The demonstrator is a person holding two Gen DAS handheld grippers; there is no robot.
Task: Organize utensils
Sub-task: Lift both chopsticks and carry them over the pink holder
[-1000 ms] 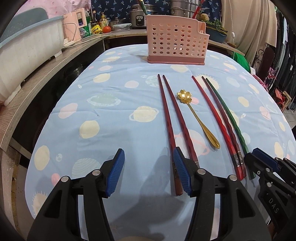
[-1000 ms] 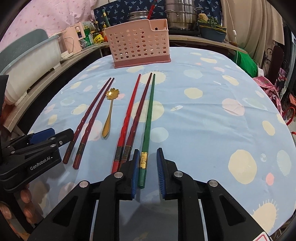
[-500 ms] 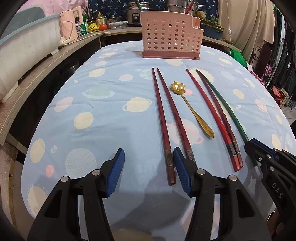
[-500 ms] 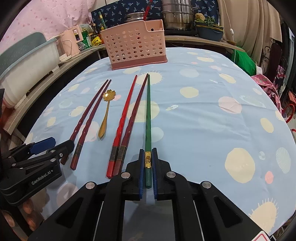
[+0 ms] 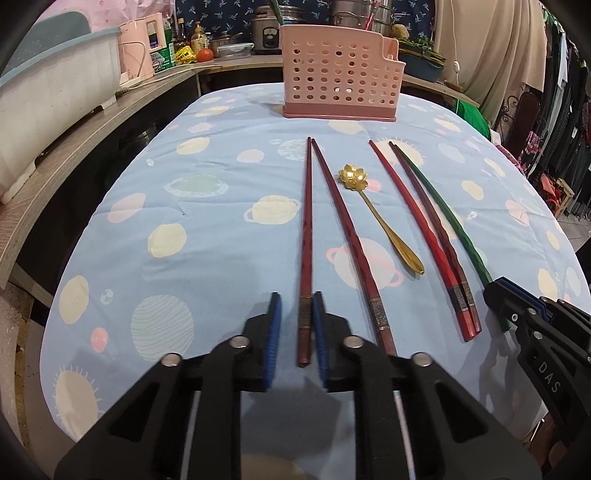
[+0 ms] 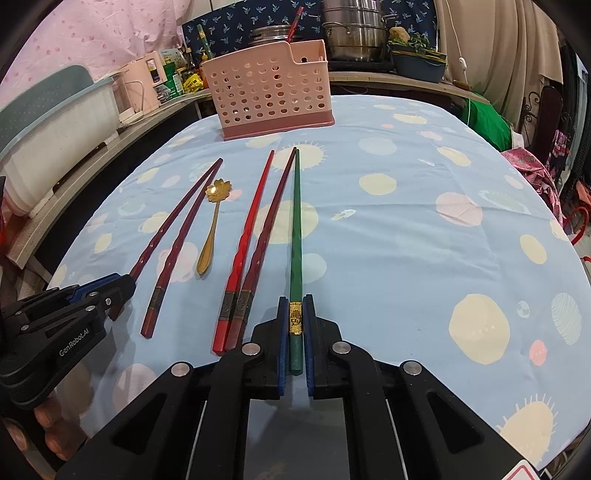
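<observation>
Left tool (image 5: 297,314) narrowed around dark chopstick (image 5: 306,236) | spoon (image 5: 380,218) beside

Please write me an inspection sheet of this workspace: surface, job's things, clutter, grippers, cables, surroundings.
Surface: blue planet-print tablecloth.
Job's things: pink holder at the far edge; five chopsticks and a gold spoon lying flat on the cloth.
Clutter: nothing seen on the cloth.
Grippers: left gripper straddles the leftmost dark red chopstick, gaps at both pads; right gripper is shut on the green chopstick.
Cables: white cord on the curtain.
Surroundings: steel pots, white tub.
</observation>
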